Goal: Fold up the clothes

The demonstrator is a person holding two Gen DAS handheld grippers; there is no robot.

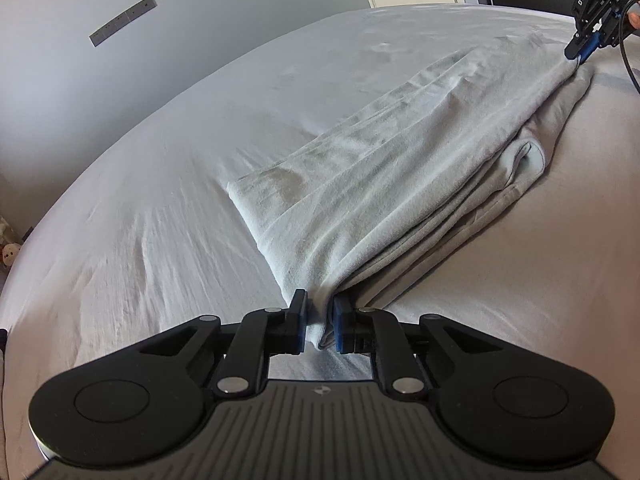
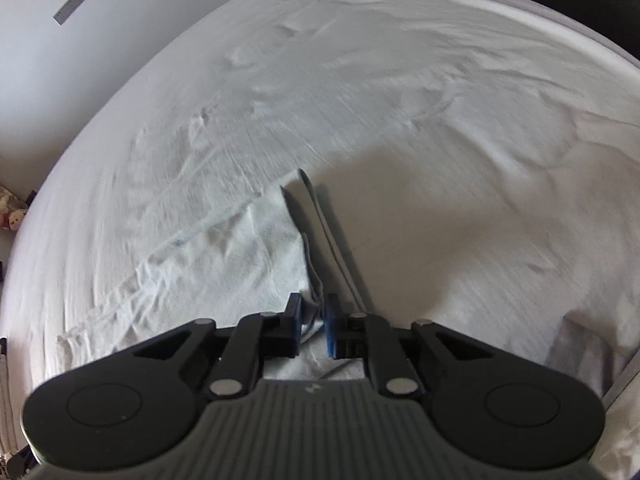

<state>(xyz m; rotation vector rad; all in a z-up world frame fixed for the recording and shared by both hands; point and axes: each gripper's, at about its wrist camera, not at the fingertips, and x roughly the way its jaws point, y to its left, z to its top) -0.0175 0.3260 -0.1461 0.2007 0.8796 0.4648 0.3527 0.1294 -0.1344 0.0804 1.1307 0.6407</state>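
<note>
Both grippers are clamped on the pale garment (image 1: 392, 184) lying on the bed sheet (image 1: 160, 208): the left gripper (image 1: 320, 322) pinches its near corner, and the right gripper (image 1: 578, 54) its far corner. Already doubled lengthwise into a long layered strip, the garment runs stretched between them; I judge cross folds remain. From the right wrist view, cloth (image 2: 276, 264) sits between the right gripper's (image 2: 314, 326) fingers.

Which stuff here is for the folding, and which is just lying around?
For the folding:
- pale garment
- left gripper
- right gripper
- bed sheet underneath

Just lying around:
- stuffed toys
- grey wall strip
</note>
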